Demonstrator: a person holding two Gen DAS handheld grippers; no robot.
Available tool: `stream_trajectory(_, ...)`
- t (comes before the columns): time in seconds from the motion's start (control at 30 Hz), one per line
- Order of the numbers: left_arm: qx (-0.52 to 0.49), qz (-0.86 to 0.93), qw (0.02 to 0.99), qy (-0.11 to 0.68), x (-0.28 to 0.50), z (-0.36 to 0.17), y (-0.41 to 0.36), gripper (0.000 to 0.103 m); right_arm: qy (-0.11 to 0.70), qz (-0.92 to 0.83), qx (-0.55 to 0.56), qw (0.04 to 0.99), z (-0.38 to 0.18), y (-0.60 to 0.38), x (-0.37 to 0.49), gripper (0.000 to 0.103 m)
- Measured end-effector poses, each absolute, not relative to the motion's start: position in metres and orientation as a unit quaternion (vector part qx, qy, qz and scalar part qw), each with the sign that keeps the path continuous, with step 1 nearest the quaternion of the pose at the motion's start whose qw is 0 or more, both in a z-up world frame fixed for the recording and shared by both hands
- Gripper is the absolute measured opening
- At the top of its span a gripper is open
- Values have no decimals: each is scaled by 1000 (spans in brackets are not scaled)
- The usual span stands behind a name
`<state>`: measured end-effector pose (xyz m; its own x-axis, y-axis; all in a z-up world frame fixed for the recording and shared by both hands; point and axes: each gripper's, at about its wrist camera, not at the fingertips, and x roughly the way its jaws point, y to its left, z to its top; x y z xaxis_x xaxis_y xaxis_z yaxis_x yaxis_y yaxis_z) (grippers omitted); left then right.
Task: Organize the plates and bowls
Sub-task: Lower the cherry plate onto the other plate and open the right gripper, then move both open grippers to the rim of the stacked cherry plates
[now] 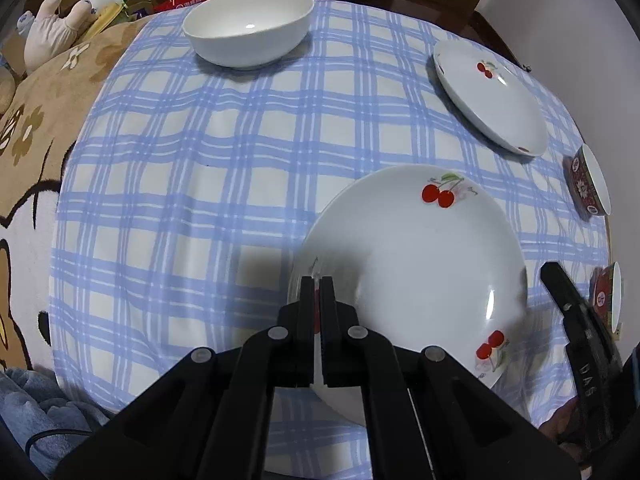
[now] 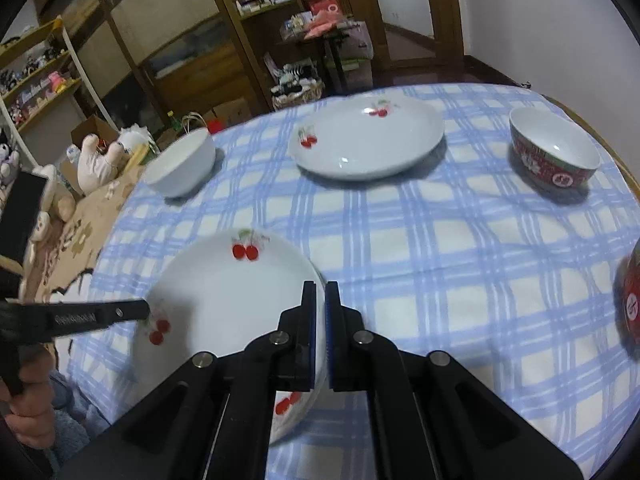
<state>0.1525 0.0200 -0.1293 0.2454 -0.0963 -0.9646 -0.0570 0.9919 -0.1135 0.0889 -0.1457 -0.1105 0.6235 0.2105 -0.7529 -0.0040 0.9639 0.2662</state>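
Near cherry plate [image 1: 412,256] apparently tilted, rim-gripped both sides

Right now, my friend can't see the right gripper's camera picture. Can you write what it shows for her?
The right gripper pinches the rim of a white cherry plate, while the left gripper holds its opposite edge. Farther back on the blue checked tablecloth sit a second cherry plate, a plain white bowl and a red patterned bowl.

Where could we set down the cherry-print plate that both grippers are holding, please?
Bare checked tablecloth lies between the held cherry-print plate and the plain white bowl. In the right wrist view, another bare patch sits between the second cherry plate and the red patterned bowl. The right edge is crowded.
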Motion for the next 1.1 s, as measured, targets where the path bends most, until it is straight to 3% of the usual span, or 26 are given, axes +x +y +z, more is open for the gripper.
stream_trajectory(0.4,-33,-27,806,590,147,-115,9,5,419,49,122,898,-100,-153,85,5)
stream_trajectory(0.53,-14,-29,823,568,146,-103,3,11,412,40,125,902,-90,-159,82,9)
stream_trajectory(0.77,-4,-33,843,536,140,-81,2,21,390,15,122,913,-75,-174,73,44)
stream_trajectory(0.83,-2,-35,851,524,137,-75,2,35,387,10,124,914,-72,-179,70,50)
stream_trajectory(0.93,5,-38,865,500,133,-65,0,58,383,-2,127,915,-68,-185,68,72)
stream_trajectory(1.0,7,-41,872,488,131,-60,0,65,377,-10,126,918,-67,-188,67,89)
stream_trajectory(1.1,7,-44,874,483,132,-57,-2,78,371,-18,123,920,-66,-192,65,99)
